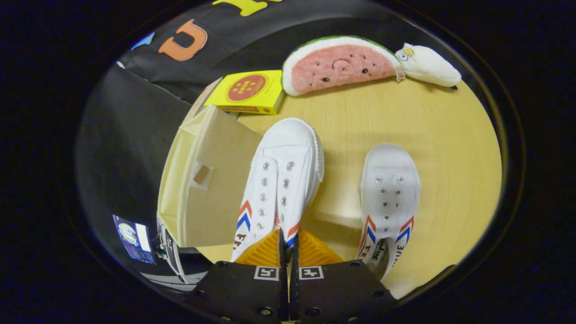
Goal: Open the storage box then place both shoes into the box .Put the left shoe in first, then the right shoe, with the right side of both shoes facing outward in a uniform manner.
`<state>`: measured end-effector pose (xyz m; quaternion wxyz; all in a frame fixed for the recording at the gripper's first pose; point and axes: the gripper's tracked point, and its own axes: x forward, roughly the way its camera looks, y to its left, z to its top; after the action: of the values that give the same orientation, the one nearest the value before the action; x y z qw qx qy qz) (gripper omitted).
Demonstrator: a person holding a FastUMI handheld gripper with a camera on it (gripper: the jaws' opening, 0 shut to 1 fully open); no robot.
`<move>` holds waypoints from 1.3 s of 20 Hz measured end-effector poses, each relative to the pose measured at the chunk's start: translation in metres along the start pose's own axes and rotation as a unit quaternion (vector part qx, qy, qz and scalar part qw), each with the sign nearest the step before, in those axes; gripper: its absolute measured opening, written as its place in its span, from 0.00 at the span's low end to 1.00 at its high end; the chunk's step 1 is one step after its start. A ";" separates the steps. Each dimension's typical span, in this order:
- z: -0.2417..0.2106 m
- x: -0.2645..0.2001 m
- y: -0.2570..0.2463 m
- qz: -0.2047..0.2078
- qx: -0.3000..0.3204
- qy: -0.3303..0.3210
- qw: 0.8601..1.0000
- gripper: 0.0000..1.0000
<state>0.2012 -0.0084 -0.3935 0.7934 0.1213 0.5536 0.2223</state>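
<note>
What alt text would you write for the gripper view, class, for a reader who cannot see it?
The gripper is shut on a white shoe, lifted beside a beige storage box. A second white shoe rests on the wooden table; beyond lie a yellow box and watermelon plush.

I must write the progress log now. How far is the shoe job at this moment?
Done: the storage box beside the shoes looks open, its flap up. In hand: the gripper has its jaws closed on the heel edge of the near shoe, which hangs next to the box, not yet inside. Left: put this shoe in, then the second shoe, resting on the table.
</note>
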 end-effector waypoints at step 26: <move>-0.045 0.071 -0.008 -0.078 -0.011 -0.009 0.997 0.01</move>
<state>0.1819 0.0165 -0.4717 0.8145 0.0710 0.5519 0.1644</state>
